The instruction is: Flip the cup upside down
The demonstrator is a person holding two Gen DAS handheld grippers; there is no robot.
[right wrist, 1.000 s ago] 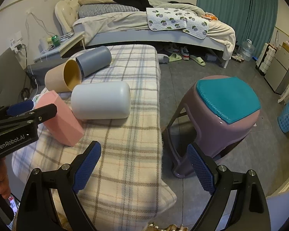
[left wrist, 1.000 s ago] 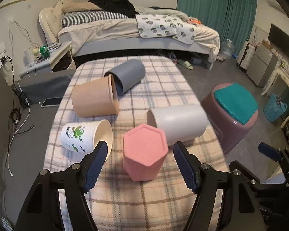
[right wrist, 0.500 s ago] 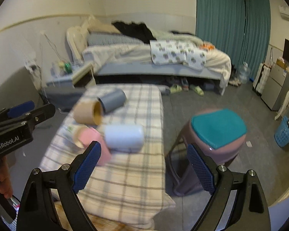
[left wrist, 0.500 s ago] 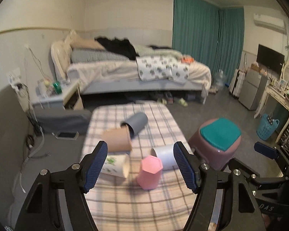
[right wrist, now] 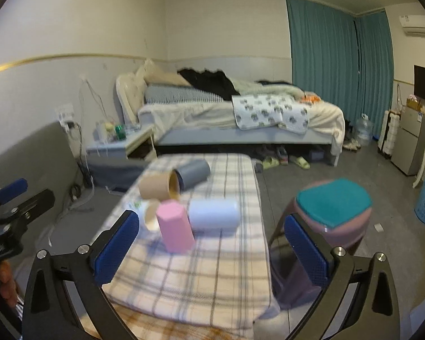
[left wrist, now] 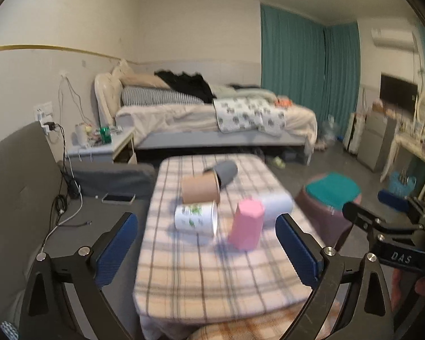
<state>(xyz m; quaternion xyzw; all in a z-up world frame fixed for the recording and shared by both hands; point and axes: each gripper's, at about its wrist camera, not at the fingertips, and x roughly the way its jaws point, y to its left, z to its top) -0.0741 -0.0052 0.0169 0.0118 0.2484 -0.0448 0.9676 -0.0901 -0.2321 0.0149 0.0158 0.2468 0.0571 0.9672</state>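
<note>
A pink hexagonal cup (left wrist: 246, 224) (right wrist: 175, 226) stands upside down on the plaid-covered table (left wrist: 218, 266) (right wrist: 212, 266). Around it lie four cups on their sides: a white printed cup (left wrist: 196, 218), a tan cup (left wrist: 199, 189) (right wrist: 157, 188), a grey cup (left wrist: 226, 171) (right wrist: 192, 173) and a plain white cup (left wrist: 277, 205) (right wrist: 214, 214). My left gripper (left wrist: 206, 250) is open and empty, held back above the table's near end. My right gripper (right wrist: 211, 249) is open and empty, also well back from the cups.
A purple stool with a teal seat (left wrist: 330, 198) (right wrist: 333, 212) stands right of the table. A grey sofa with a phone (left wrist: 118, 198) is on the left. A bed (right wrist: 240, 119), a nightstand (left wrist: 99, 147) and teal curtains (right wrist: 334, 65) fill the far side.
Both grippers have pulled back and up from the table, so the cups look smaller and farther. The pink cup stays upside down. Both grippers remain open.
</note>
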